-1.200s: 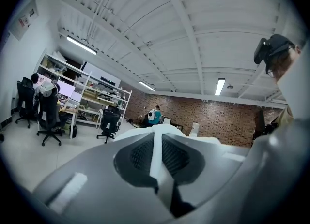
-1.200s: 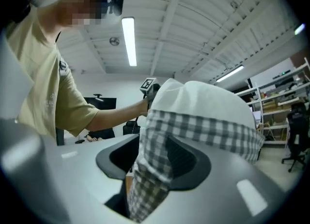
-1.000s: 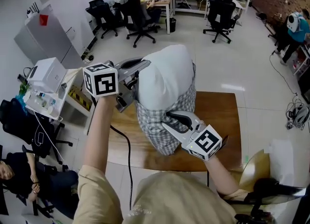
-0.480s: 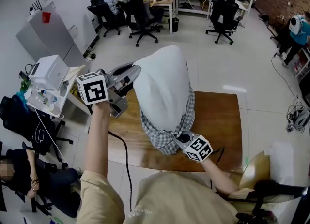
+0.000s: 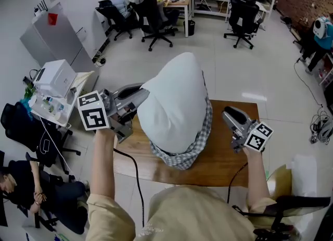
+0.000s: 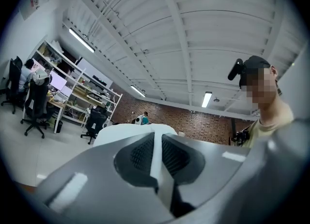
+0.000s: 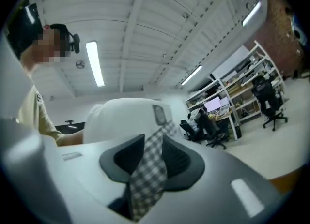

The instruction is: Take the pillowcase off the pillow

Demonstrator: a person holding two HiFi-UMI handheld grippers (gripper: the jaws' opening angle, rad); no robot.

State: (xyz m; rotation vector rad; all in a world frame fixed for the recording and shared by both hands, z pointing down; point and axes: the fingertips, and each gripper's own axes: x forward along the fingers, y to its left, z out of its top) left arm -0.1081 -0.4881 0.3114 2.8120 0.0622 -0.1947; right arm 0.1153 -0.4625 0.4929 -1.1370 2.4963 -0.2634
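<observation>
Wooden table point(image 5: 234, 159), pillow point(image 5: 174, 104) mostly out of pillowcase point(image 5: 183, 156)

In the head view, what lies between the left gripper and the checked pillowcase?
Only bare white pillow, seen in the head view: the left gripper is shut on its side, the pillowcase bunched round its lower end.

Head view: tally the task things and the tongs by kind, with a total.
pillow: 1
pillowcase: 1
tongs: 2 (left tongs shut on the pillow; right tongs on the pillowcase, jaws just opened further)
Total: 4
</observation>
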